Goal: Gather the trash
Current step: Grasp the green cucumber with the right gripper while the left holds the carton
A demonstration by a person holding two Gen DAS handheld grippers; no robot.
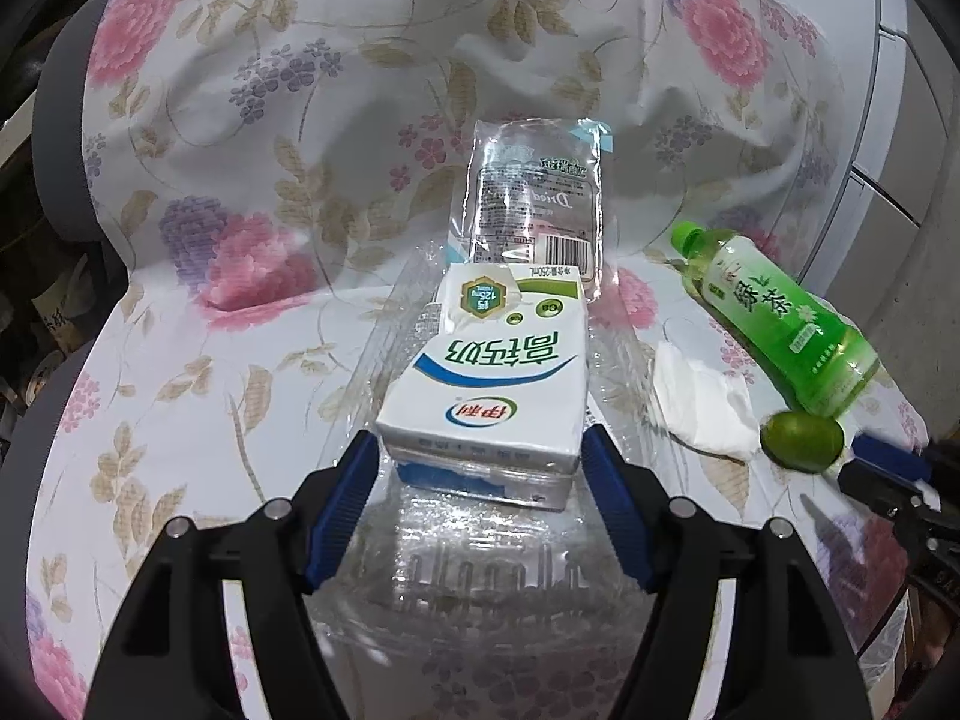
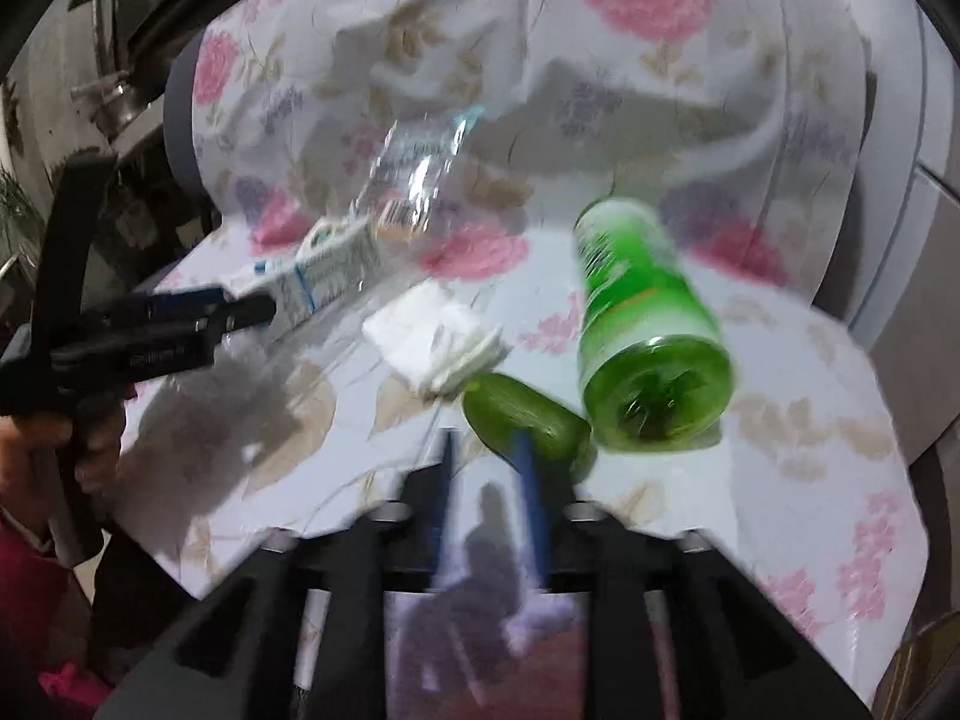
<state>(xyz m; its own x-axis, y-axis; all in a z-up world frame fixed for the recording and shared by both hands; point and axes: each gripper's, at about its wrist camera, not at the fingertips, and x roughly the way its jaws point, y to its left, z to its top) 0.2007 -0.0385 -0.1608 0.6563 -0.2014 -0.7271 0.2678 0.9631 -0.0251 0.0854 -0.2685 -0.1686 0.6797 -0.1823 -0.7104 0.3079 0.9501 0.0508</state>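
A white milk carton (image 1: 486, 378) lies on crinkled clear plastic (image 1: 480, 570) on the floral cloth (image 1: 210, 360). My left gripper (image 1: 480, 444) is shut on the carton's near end, one blue pad against each side. The right wrist view shows this gripper (image 2: 264, 309) on the carton (image 2: 327, 270) from the side. My right gripper (image 2: 487, 456) is blurred, with its pads a little apart and nothing between them. A green lime (image 2: 516, 414) lies just ahead of its right finger. In the left wrist view the right gripper (image 1: 864, 450) shows beside the lime (image 1: 801, 441).
A clear printed wrapper (image 1: 534, 204) lies behind the carton. A green tea bottle (image 1: 780, 324) lies on its side at the right, a crumpled white tissue (image 1: 702, 402) beside it. The cloth rises into folds at the back. A hand (image 2: 36, 438) holds the left gripper.
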